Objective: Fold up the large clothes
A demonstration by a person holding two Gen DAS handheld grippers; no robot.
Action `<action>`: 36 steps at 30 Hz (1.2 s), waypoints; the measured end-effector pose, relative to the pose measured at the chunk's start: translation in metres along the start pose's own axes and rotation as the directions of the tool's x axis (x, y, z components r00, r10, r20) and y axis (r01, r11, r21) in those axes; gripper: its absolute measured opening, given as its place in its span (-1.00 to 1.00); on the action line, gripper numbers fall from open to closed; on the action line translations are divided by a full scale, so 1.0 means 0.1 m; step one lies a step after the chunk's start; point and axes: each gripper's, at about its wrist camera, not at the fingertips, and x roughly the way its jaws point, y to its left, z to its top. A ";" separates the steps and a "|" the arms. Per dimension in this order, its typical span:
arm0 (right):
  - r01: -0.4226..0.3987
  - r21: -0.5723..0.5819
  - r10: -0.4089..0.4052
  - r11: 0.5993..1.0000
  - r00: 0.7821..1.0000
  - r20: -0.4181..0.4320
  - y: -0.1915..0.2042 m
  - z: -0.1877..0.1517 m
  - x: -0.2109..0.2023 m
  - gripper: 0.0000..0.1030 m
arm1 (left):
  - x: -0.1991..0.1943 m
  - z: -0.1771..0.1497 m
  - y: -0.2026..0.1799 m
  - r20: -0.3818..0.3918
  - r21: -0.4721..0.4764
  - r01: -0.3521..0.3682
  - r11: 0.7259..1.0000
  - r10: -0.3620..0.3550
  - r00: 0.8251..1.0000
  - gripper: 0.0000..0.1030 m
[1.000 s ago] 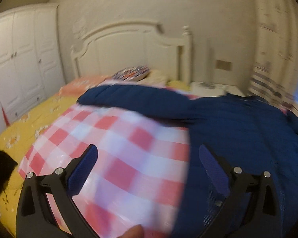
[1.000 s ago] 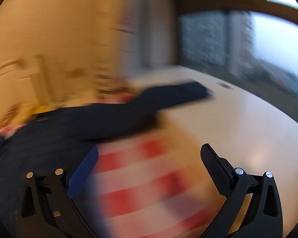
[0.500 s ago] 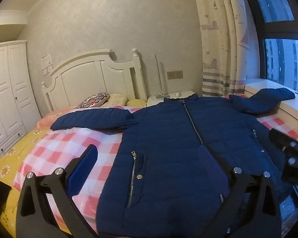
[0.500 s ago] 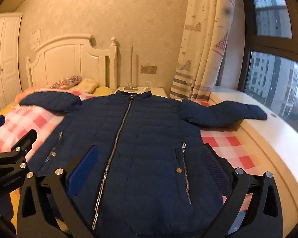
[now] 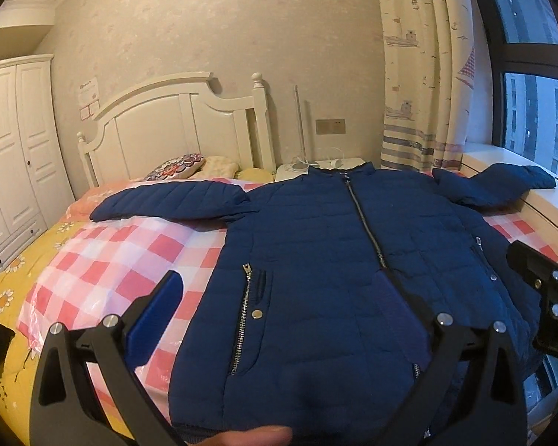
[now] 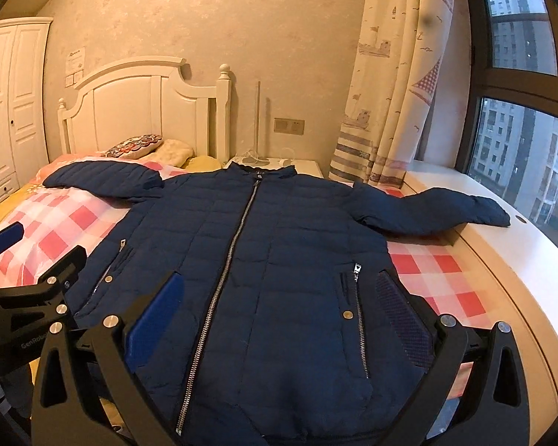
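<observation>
Jacket [image 5: 334,267], navy quilted, zip closed, flat and face-up on the bed [image 5: 104,256]; collar far, hem near.

Left wrist view: a second ago this camera swung blurred across the checked cover [image 5: 137,245] and half a second ago it settled; now it is steady and centred on the garment's left front. Left gripper [image 5: 279,316] spread wide, holding nothing, poised above the near hem. Left sleeve [image 5: 171,204] lies out to the left across the cover. Judgement: approach finished, folding not yet begun.

Right wrist view: likewise blurred earlier, sharp now. Right gripper [image 6: 282,319] spread, empty, over the near hem right of the zip [image 6: 227,267]. Right sleeve [image 6: 435,212] stretches onto the pale window ledge [image 6: 502,260]. Left gripper visible at the left edge.

Containers: none in use; both jacket pockets zipped, contents not visible. Wardrobe [image 5: 7,160] far left, doors shut.
</observation>
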 end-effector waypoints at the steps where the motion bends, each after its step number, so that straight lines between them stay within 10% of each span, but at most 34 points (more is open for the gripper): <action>1: -0.001 0.000 0.001 1.000 1.000 0.003 0.00 0.00 -0.01 0.91 | -0.01 0.00 0.00 0.001 0.002 0.001 1.000 -0.001 1.000 0.96; 36: -0.026 -0.009 0.026 1.000 0.999 -0.018 0.08 -0.03 0.00 0.91 | 0.05 -0.05 0.01 -0.023 -0.006 0.014 1.000 -0.014 1.000 0.96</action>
